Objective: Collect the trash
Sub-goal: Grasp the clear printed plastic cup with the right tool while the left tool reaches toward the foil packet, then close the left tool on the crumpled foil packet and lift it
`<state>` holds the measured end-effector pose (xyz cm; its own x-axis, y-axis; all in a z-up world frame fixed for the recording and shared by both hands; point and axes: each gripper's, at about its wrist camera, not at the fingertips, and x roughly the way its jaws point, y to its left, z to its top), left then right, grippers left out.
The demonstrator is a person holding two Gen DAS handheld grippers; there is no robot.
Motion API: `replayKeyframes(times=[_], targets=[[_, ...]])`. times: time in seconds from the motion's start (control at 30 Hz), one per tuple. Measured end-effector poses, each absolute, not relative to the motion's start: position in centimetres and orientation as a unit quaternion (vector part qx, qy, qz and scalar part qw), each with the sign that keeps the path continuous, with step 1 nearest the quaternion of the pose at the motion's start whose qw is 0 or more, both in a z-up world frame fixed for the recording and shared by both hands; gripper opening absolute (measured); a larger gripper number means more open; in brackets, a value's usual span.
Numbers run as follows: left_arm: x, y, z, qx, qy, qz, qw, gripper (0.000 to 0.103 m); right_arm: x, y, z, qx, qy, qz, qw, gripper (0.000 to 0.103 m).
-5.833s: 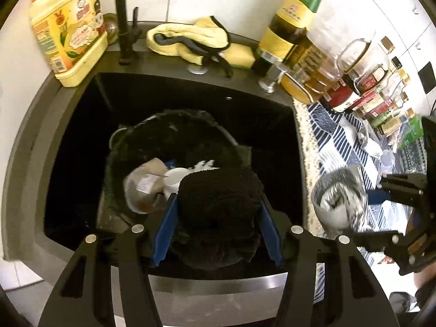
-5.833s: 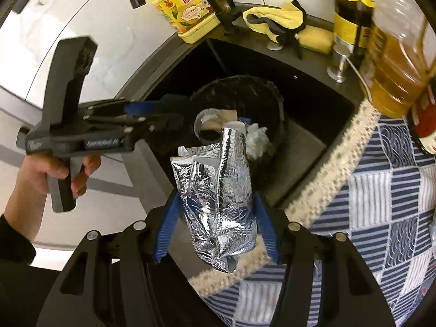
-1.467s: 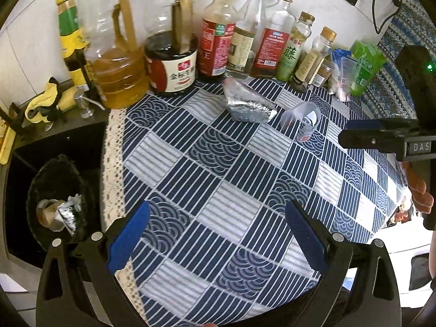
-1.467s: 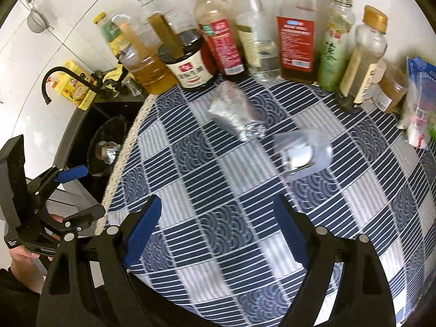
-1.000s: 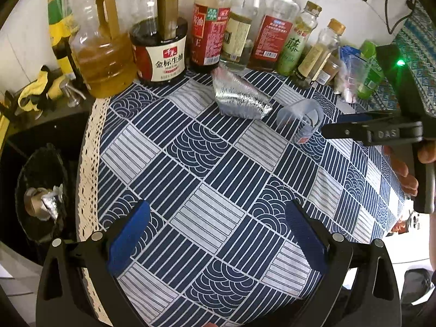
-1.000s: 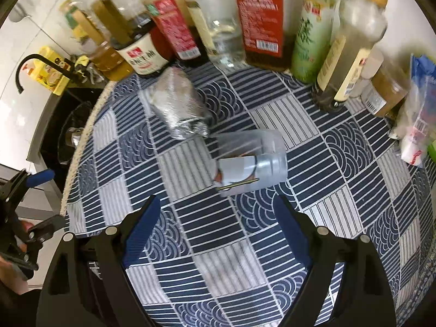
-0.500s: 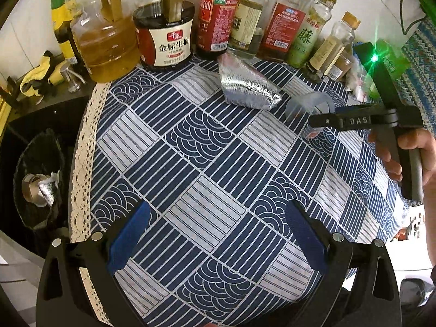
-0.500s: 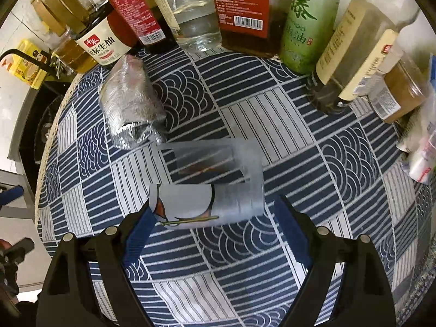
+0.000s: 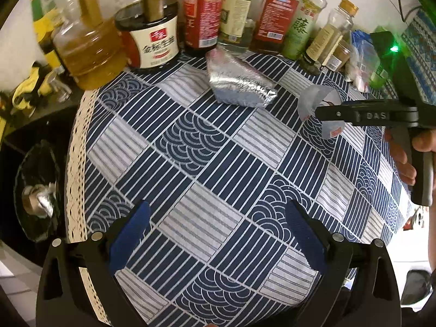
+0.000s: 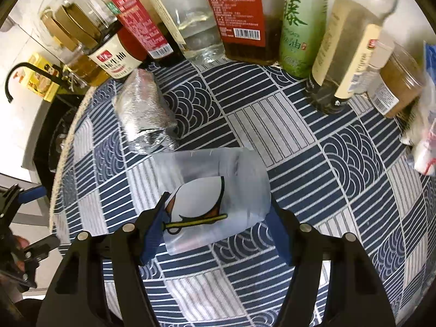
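Observation:
A clear plastic cup [image 10: 212,190] with a printed label lies on its side on the blue patterned tablecloth [image 10: 340,163]. My right gripper [image 10: 215,231] is open, with its blue pads on either side of the cup. The cup also shows in the left wrist view [image 9: 316,100], partly behind the right gripper. A crumpled silver foil bag [image 10: 144,114] lies just left of the cup, and shows in the left wrist view [image 9: 237,81]. My left gripper [image 9: 215,231] is open and empty above the cloth. A black trash bag [image 9: 35,190] in the sink holds trash.
A row of oil, sauce and vinegar bottles [image 10: 245,13] stands along the back wall. Jars and plastic packets [image 10: 419,125] sit at the right. A lace cloth edge [image 9: 73,163] borders the dark sink. A yellow glove [image 9: 24,92] lies behind the sink.
My right gripper has moved forward and down until its open pads flank the plastic cup. My left gripper has drifted slightly forward over the cloth and stays open.

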<state>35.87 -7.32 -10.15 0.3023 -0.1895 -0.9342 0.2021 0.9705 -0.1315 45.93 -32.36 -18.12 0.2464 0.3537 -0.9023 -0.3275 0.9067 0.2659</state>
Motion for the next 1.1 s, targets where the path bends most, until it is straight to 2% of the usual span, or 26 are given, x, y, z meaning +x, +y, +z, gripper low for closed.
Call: replayKeyframes(times=[0.3,0.87,1.1], targets=[[39.2,-7.9,-10.3,0.019,0.573,-0.126,0.810,0.096,42.6,-35.0,-16.7,0.050,0.562,0.208,0.799,0.067],[48.3,-11.5,-10.8,-0.072,0.608,-0.132,0.780,0.096,38.4,-38.9,-15.9,0.107,0.551,0.198,0.803,0.067],[51.7,-10.9,-13.1,-0.108,0.641,-0.088,0.755,0.096,39.0,-38.8,-15.3,0.112,0.541,0.218,0.805,0.067]])
